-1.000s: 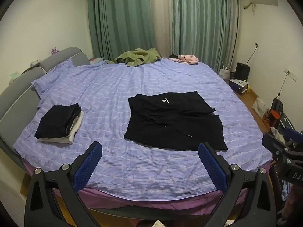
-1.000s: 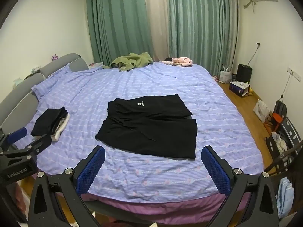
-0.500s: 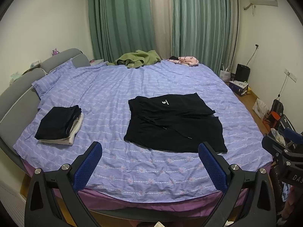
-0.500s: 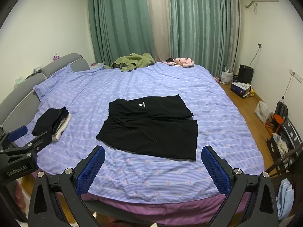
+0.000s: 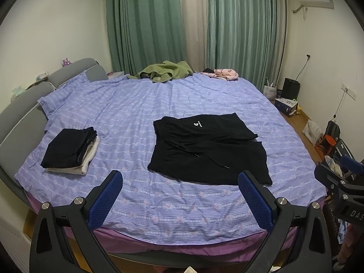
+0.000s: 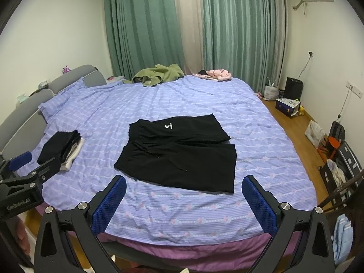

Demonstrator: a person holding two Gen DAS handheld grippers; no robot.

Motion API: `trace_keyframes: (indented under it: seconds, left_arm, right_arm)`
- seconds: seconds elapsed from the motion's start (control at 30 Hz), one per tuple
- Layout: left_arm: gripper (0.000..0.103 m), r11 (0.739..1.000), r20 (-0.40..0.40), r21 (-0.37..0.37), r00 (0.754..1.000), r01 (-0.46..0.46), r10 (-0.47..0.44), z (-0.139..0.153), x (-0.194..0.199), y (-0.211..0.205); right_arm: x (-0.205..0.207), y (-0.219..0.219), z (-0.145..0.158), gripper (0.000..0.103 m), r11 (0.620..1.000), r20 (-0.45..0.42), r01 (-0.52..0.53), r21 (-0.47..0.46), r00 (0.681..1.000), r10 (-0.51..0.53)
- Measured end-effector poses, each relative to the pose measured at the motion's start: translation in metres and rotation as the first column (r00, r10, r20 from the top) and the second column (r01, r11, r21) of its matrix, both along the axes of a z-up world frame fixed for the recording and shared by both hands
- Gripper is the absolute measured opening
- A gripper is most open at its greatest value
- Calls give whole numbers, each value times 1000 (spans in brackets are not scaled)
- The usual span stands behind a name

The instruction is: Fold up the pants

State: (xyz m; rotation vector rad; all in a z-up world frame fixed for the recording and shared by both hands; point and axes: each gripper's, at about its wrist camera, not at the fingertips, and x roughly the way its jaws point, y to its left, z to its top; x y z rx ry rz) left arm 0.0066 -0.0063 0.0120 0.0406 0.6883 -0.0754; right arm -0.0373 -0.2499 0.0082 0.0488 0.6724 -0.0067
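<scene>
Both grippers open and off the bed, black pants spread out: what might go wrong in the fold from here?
1. The loose drawstring lies across the black pants; a gripper could pinch it instead of fabric.
2. The upper layer sits askew over the lower, so a pinch may catch only one layer.
3. The striped bedsheet is wrinkled near the hem and may get grabbed too.
</scene>
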Motion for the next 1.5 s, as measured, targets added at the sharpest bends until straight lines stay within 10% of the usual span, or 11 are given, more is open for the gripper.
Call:
trace_keyframes:
  seconds: [1.5]
  left_arm:
    - [103,1000,-18,21,1000,2,-2,-17,45,35]
  right_arm:
    - [50,20,-19,103,999,-72,44,22,996,-43]
